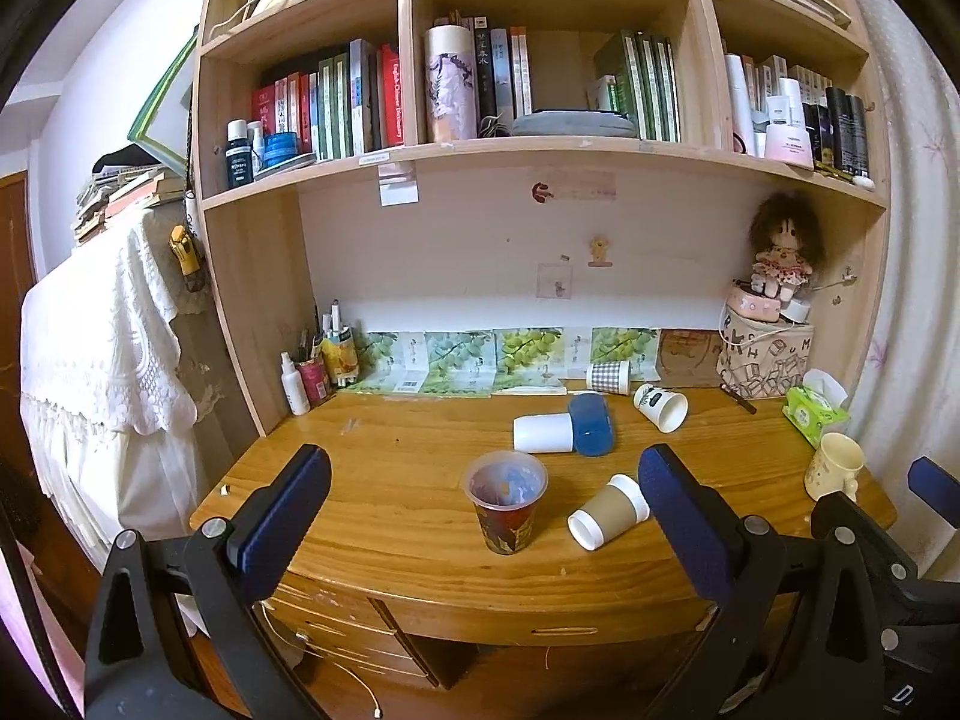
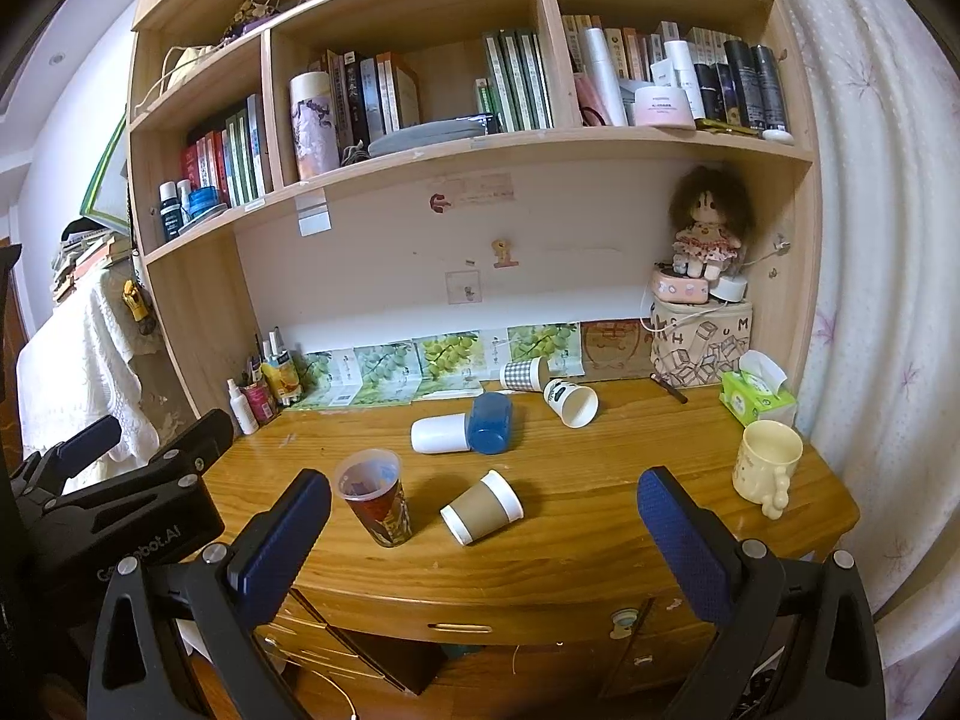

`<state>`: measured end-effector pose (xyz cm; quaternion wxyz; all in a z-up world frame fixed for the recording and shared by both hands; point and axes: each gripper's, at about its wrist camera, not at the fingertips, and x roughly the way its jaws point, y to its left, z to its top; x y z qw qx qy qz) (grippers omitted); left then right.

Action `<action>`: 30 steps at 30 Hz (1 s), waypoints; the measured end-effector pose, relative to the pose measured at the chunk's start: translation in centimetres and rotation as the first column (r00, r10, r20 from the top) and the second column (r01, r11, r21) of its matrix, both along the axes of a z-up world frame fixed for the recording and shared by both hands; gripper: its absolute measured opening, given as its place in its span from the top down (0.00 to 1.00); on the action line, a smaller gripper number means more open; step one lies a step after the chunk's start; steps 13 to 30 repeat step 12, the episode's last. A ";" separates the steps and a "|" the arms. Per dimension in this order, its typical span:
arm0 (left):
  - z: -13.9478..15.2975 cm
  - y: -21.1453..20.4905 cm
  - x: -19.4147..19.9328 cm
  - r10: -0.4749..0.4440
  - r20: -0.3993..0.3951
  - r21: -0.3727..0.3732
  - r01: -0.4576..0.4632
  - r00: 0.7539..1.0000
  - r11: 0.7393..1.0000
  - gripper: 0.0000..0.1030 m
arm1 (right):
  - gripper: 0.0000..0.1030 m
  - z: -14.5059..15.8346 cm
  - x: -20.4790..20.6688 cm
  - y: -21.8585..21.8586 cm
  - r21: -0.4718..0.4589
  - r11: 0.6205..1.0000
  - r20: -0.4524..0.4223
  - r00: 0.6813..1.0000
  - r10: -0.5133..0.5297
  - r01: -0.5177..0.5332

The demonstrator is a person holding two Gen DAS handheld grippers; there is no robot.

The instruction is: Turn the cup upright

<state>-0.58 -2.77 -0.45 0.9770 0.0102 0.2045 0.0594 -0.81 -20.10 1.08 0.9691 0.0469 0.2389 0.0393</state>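
On the desk (image 2: 600,540), near its front edge, the brown-sleeved paper cup (image 2: 482,507) lies tipped, mouth toward the front-left corner. It seems nearer the right gripper (image 2: 483,525) than the left gripper (image 1: 483,501) — both wide open, holding nothing.

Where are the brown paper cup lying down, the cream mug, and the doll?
brown paper cup (image 2: 480,507), right wrist view, its brown sleeve.
cream mug (image 2: 765,468), right wrist view, its outer wall.
doll (image 1: 780,261), left wrist view, its dress.

Home study: desk (image 2: 540,540), bookshelf (image 2: 420,144), doll (image 2: 708,228).
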 end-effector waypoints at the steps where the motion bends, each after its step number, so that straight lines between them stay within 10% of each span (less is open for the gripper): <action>1: 0.0 0.0 0.0 -0.003 0.000 -0.001 0.003 1.000 1.000 0.00 | 0.01 0.0 0.0 0.0 0.000 1.000 0.000 1.000 0.000 0.000; 30: 0.1 -0.6 -0.7 -0.012 -0.003 0.015 0.012 1.000 1.000 0.00 | 0.01 -0.3 -0.7 -1.0 0.010 1.000 -0.011 1.000 -0.003 0.004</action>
